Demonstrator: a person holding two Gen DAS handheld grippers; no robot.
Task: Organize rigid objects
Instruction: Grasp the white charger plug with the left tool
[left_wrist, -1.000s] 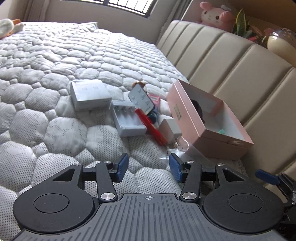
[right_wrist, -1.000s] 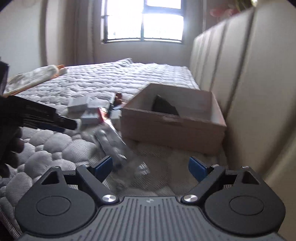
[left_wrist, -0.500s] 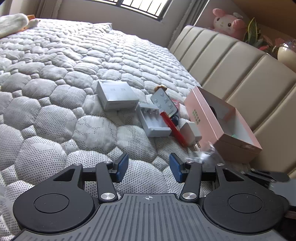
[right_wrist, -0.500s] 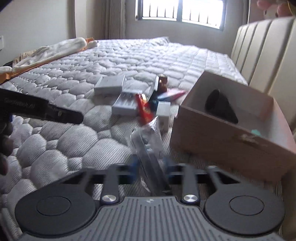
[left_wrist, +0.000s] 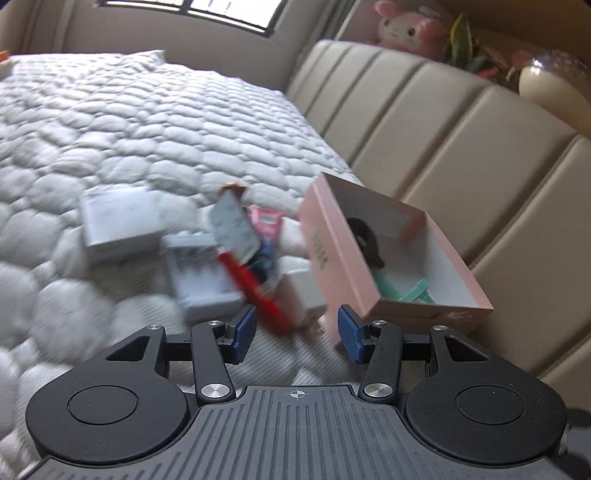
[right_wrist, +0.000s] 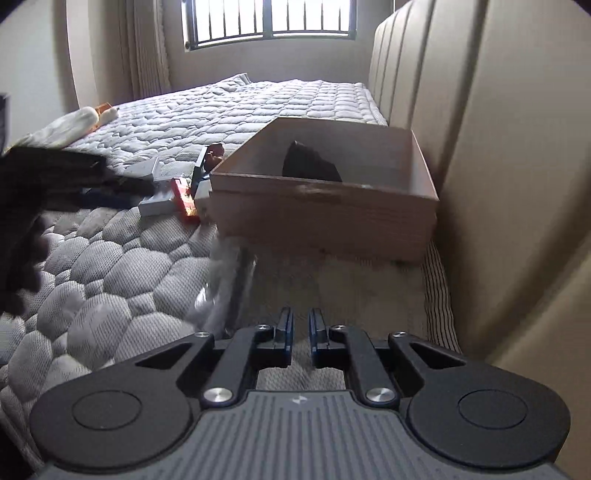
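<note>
My left gripper (left_wrist: 295, 332) stands open over the quilt with nothing between its fingers. Just ahead lie a red pen-like stick (left_wrist: 255, 291), a white adapter (left_wrist: 299, 295), a grey battery tray (left_wrist: 199, 273), a white flat box (left_wrist: 118, 225) and a small remote (left_wrist: 234, 225). The open pink box (left_wrist: 332, 251) to the right holds a black object (left_wrist: 364, 240) and a teal clip (left_wrist: 410, 291). My right gripper (right_wrist: 301, 332) is closing, its jaws almost together, and only bedding shows in the gap. A clear plastic bag (right_wrist: 229, 273) lies blurred just left of its left finger, in front of the box (right_wrist: 321, 218).
A padded beige headboard (left_wrist: 461, 155) runs along the right, close behind the box. A plush toy (left_wrist: 402, 26) and a lamp (left_wrist: 546, 77) sit on the ledge above it. In the right wrist view the other gripper (right_wrist: 74, 170) and a hand (right_wrist: 18, 258) are dark at the left.
The right jaws went from wide apart to nearly together. The plastic bag, between them half a second ago, now lies to their left. The left gripper moved nearer the box, still open.
</note>
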